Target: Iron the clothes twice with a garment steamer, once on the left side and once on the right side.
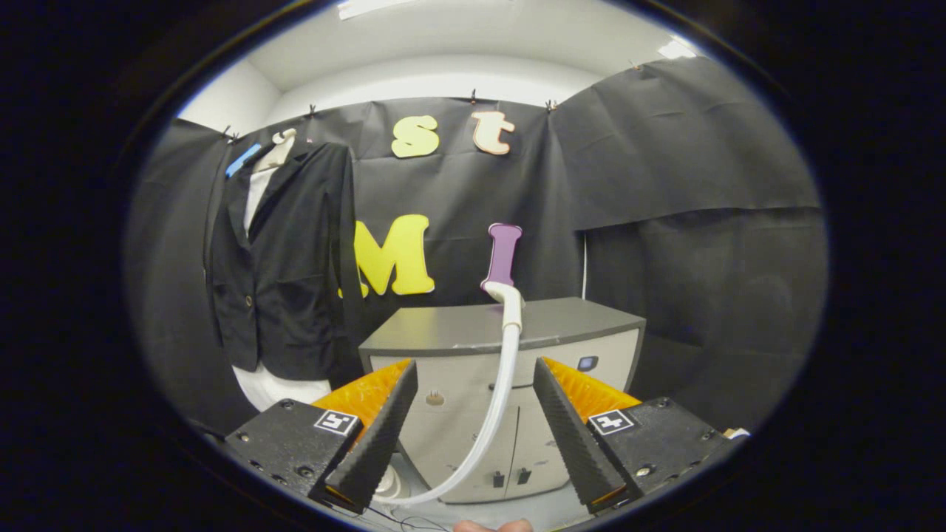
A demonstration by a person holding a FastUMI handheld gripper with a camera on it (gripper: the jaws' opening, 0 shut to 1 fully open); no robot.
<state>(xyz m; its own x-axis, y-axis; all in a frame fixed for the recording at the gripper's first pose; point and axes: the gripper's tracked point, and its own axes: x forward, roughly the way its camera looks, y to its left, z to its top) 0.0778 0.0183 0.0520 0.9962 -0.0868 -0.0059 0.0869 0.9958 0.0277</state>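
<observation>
A black jacket [284, 258] hangs on a white dress form beyond my fingers, off to the left, against the booth's wall. The garment steamer's white head [508, 301] rests at the top front edge of a grey cabinet [473, 329] straight ahead. Its white hose [494, 414] curves down from the head and runs low between my fingers toward a round base near the left finger. My gripper [474, 363] is open, its fingers wide apart. The hose shows in the gap but neither finger touches it.
The grey cabinet has drawers and doors on its front. Black cloth walls close the booth behind and to the right. A fingertip of a person [491, 526] shows just below the fingers. Thin cables lie on the floor near the steamer's base.
</observation>
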